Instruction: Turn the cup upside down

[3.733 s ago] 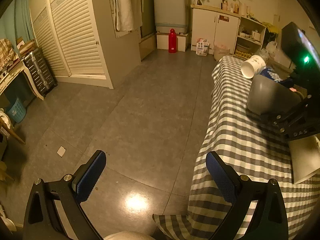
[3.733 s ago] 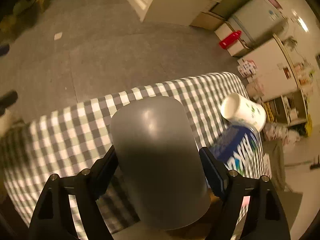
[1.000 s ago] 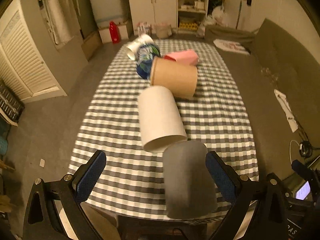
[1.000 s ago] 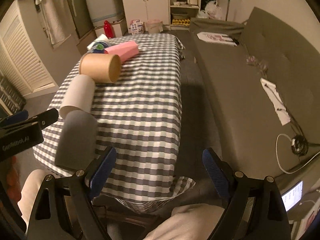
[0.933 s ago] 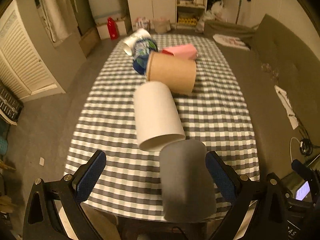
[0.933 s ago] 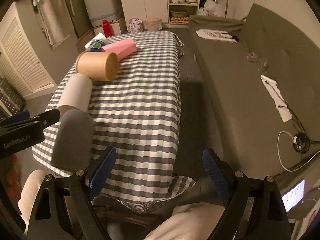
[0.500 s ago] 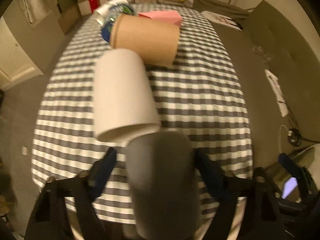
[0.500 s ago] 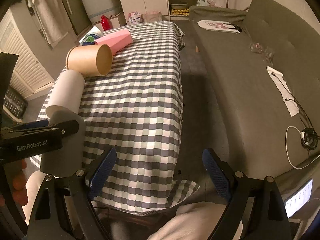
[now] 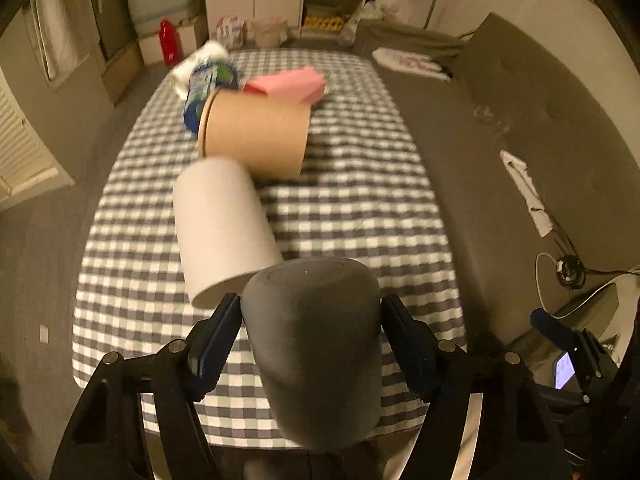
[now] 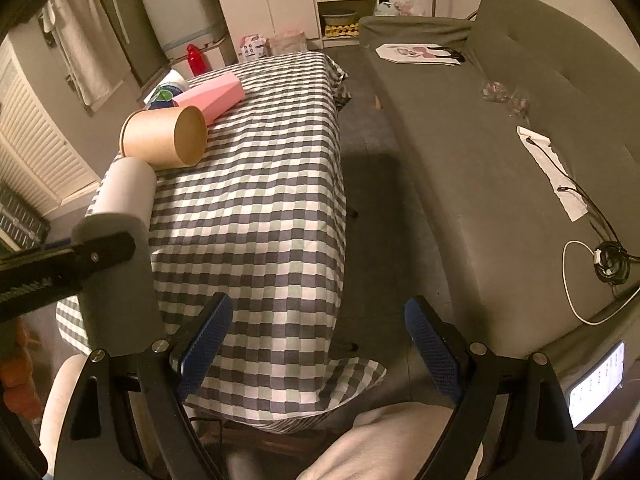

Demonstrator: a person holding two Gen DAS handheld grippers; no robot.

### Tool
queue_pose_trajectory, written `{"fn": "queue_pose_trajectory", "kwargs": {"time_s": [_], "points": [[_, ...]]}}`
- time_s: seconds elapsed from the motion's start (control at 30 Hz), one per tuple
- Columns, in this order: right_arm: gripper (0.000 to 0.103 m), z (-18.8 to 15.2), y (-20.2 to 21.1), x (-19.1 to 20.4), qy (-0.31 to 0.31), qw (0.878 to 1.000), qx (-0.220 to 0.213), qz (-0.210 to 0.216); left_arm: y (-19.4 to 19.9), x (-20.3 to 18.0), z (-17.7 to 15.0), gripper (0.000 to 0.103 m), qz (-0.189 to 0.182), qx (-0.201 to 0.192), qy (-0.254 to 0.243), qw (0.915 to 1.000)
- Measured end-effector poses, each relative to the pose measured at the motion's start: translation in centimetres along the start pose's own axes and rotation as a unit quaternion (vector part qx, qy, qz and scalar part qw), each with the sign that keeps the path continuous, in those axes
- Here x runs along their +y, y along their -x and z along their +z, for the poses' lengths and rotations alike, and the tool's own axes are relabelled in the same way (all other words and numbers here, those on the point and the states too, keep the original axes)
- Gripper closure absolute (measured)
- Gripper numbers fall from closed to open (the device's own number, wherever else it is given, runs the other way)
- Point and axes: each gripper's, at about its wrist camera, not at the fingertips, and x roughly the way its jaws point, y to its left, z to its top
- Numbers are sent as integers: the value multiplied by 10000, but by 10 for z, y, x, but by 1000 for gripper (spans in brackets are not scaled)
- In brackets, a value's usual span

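Sofa [image 10: 500, 168] fills the right side of your right-wrist view, grey, with a cable coil [image 10: 608, 260] lying on it; the left-wrist view catches only a slice of it. Next in size, the desk [image 9: 360, 200] under its grey-and-white checked cloth runs away from you down the middle of both views.

On that cloth, the brown paper cup [image 9: 256, 140] lies on its side. Your right camera looks at its closed base, while the left camera sees only its flank and rim. The white cup [image 9: 220, 228] lies on its side too, just beside the brown one, open end toward you. Behind them a pink cup [image 10: 212, 98] lies flat, clear on the right and blurred on the left, and a blue-and-white patterned cup [image 9: 208, 80] sits at the far end, too smeared to read.

Now the grey cup [image 9: 316, 344]: closed bottom up, at the near edge of the desk. Your left tongs [image 9: 310, 336] pinch it, a blue pad pressed on each flank. Whether its mouth touches the cloth, neither view shows.

Your right tongs [image 10: 320, 344] stand spread with nothing between the pads, off the desk's right corner.
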Motion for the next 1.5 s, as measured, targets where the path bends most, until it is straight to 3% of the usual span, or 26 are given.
{"fn": "queue_pose_trajectory", "kwargs": {"time_s": [0.43,0.57,0.63,0.73,0.87,1.23,1.33,1.5], "points": [[15,-5,15,-5,-49,9997,-164,-170,29,-22,-59,29,261,-862,-638,9939],[15,-6,17,-7,-78,9996,-186,-195,11,-14,-69,28,-92,-368,-335,9987],[15,-6,18,-7,-65,9996,-183,-192,1,-12,-72,28,-145,-305,-251,9991],[15,-8,19,-5,-14,9997,-183,-189,-7,-12,-72,29,-149,-238,-330,9991],[15,-10,19,-4,4,9997,-161,-202,-6,-11,-70,29,-222,-414,-332,9983],[15,-10,11,-6,-44,9996,-75,-258,-19,-9,-41,29,38,-934,-339,9950],[15,-11,7,-5,-32,9996,-27,-272,-25,-10,-43,29,180,-960,-469,9941],[15,-10,6,-4,-26,9994,23,-332,-26,-7,-47,28,103,-1090,-544,9925]]}}
